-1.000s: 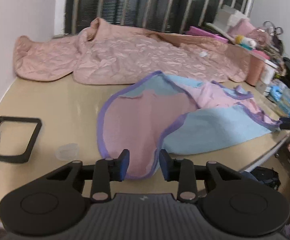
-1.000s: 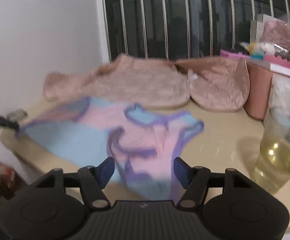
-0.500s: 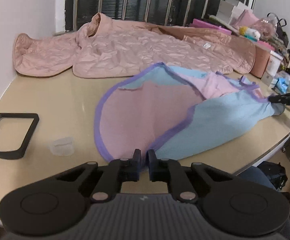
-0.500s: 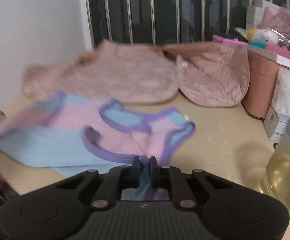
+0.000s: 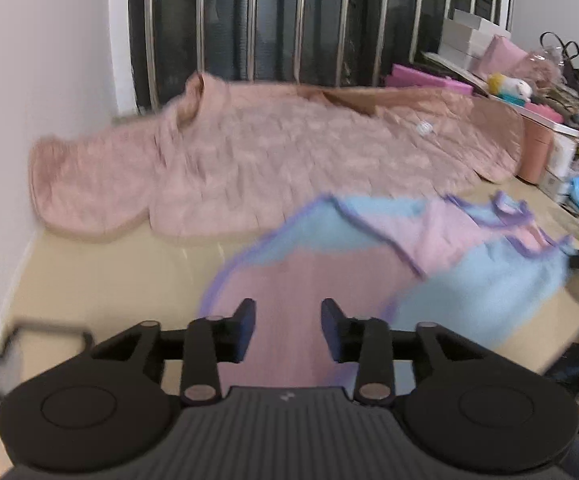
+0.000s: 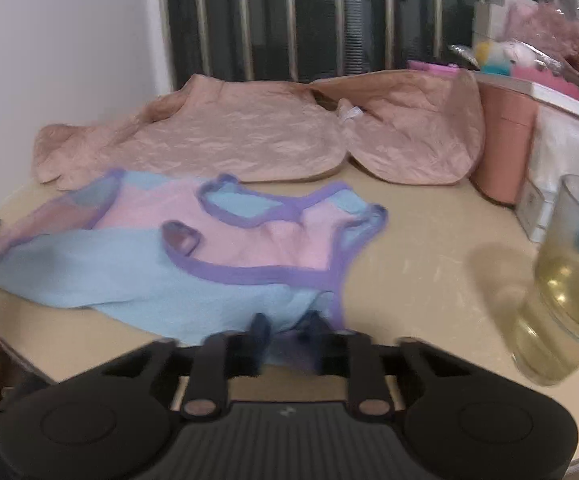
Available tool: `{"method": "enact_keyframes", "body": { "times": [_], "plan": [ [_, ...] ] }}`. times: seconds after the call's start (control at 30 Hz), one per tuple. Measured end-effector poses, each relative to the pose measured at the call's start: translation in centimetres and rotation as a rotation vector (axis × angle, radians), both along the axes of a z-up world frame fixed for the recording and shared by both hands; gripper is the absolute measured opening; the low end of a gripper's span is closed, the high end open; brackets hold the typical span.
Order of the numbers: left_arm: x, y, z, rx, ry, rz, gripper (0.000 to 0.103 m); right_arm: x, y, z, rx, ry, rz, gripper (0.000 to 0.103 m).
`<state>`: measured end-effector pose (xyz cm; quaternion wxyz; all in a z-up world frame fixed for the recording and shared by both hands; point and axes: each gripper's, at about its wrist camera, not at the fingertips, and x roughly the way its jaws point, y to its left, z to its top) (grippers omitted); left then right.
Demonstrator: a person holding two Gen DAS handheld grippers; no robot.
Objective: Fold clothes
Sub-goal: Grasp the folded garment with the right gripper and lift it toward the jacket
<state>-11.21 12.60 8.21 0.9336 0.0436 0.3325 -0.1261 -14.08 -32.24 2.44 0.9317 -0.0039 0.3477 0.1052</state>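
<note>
Garments two: vest (image 6: 225, 264), pink jacket (image 6: 225, 140), one glass (image 6: 565, 300)

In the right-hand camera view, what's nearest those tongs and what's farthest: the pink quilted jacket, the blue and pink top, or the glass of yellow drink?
1. Blue and pink top: its near edge lies between the right tongs.
2. Glass of yellow drink: off to the right on the table.
3. Pink quilted jacket: at the back, before the barred window.
</note>
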Motion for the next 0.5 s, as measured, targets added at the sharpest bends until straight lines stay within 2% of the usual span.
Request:
{"method": "enact_keyframes", "body": {
  "times": [0.03, 0.1, 0.13, 0.2, 0.23, 0.3, 0.37, 0.47, 0.5],
  "plan": [
    [0.8, -0.5, 0.4, 0.017, -0.015, 0.002, 0.042, -0.2, -0.2, 0.8, 0.001, -0.009, -0.018, 0.019],
    [4.1, -1.3, 0.9, 0.007, -0.010, -0.026, 0.049, -0.5, 0.2, 3.0, 0.024, -0.091, 0.008, 0.027],
    [5.8, -1.8, 0.8, 0.001, 0.002, -0.048, 0.052, -0.3, 0.5, 4.3, 0.043, -0.131, 0.036, 0.031],
    [9.1, -3.3, -0.2, 0.010, 0.013, -0.094, 0.054, 1.7, 2.1, 6.2, 0.076, -0.182, 0.124, 0.046],
    [10.7, -4.2, -0.9, 0.020, 0.018, -0.116, 0.054, 3.4, 3.1, 6.7, 0.079, -0.183, 0.184, 0.048],
    [13.6, -5.8, -2.1, 0.044, 0.029, -0.131, 0.054, 7.5, 5.2, 6.7, 0.079, -0.131, 0.280, 0.048],
    [15.8, -6.7, -2.9, 0.023, 0.053, -0.119, 0.055, 11.8, 7.1, 5.9, 0.061, -0.052, 0.344, 0.048],
    [17.9, -7.2, -3.0, -0.061, 0.079, -0.100, 0.064, 17.1, 9.0, 4.3, 0.023, 0.038, 0.366, 0.047],
    [18.4, -7.4, -3.0, -0.077, 0.081, -0.111, 0.064, 18.4, 9.4, 3.8, 0.015, 0.061, 0.363, 0.047]
  ]
}}
